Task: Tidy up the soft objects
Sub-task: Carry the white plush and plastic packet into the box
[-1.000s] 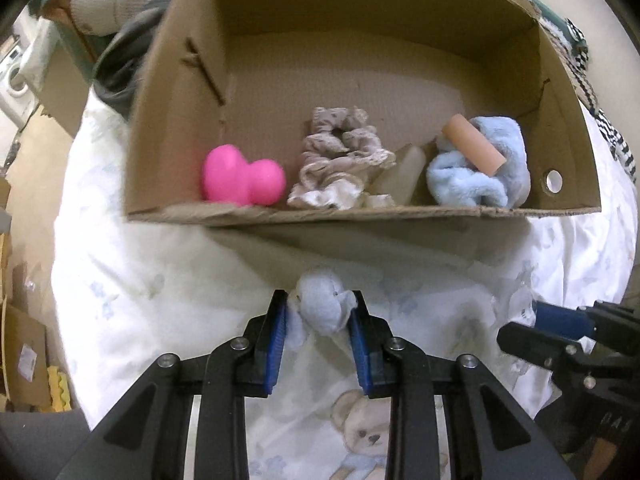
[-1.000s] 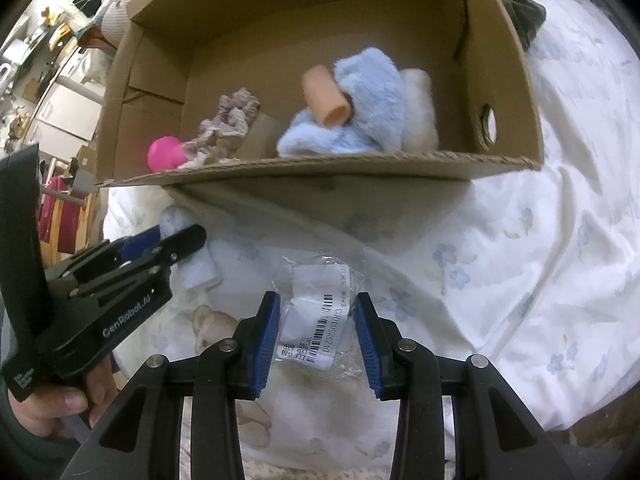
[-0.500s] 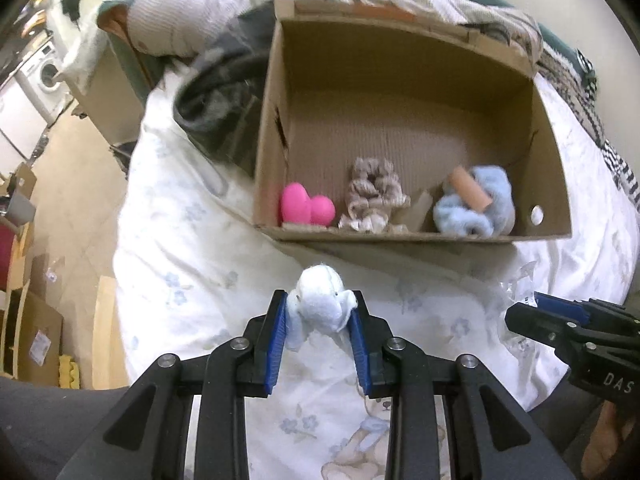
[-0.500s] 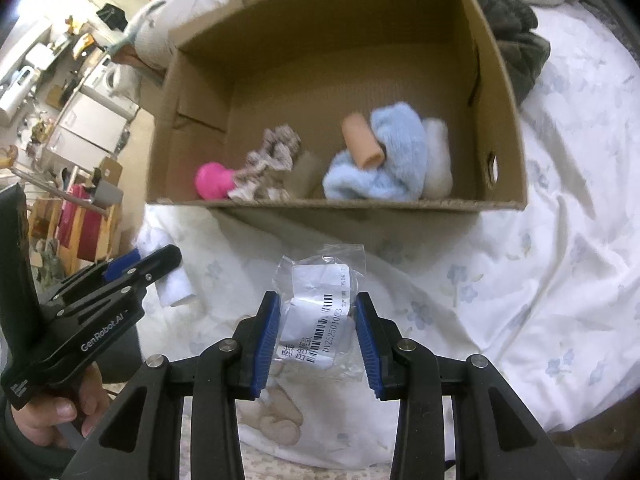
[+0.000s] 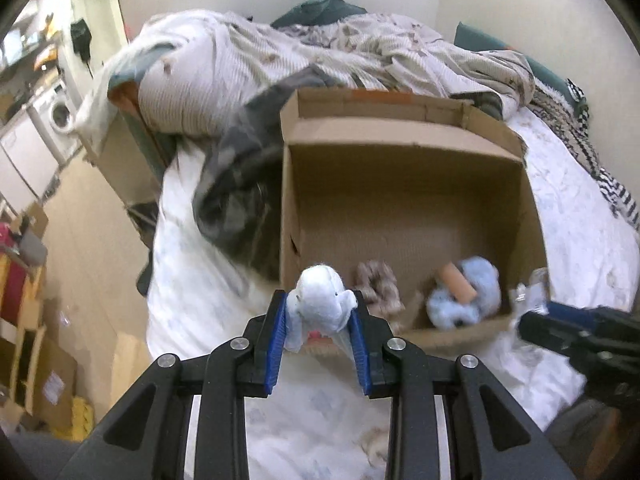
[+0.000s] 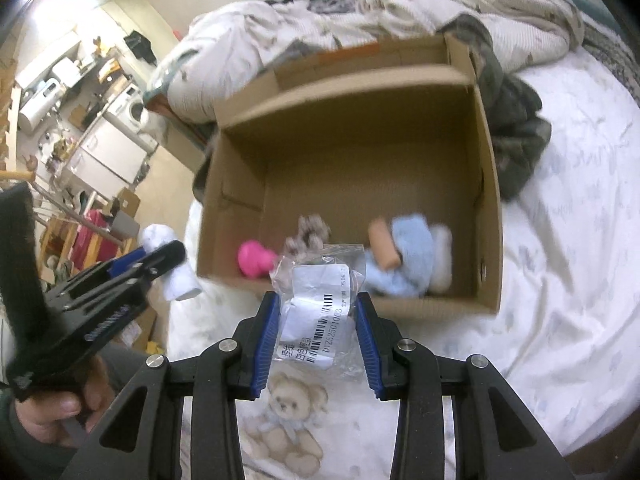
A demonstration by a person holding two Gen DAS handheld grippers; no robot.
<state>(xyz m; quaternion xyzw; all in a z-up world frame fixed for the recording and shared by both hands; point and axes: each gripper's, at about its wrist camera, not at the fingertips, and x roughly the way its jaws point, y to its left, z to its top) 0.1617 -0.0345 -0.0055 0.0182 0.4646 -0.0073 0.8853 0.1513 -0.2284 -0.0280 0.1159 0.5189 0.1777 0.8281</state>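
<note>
My left gripper (image 5: 319, 312) is shut on a pale blue plush toy (image 5: 320, 300) and holds it raised before the near wall of an open cardboard box (image 5: 408, 196). My right gripper (image 6: 316, 316) is shut on a clear plastic bag (image 6: 320, 304) with white contents and a barcode label, also raised near the box (image 6: 352, 148). In the box lie a pink toy (image 6: 254, 258), a beige scrunchie (image 6: 310, 232), a light blue fluffy cloth (image 6: 412, 260) and a tan roll (image 6: 383, 243). The left gripper with the plush shows in the right wrist view (image 6: 160, 258).
The box stands on a bed with a white flowered sheet (image 6: 560, 280) printed with a teddy bear (image 6: 292, 400). Rumpled bedding (image 5: 320, 52) and dark clothes (image 5: 240, 184) lie behind and left of the box. A floor with cartons (image 5: 40, 360) lies left of the bed.
Both grippers have risen and pulled back from the sheet with their objects; the box now appears smaller and farther, seen from above.
</note>
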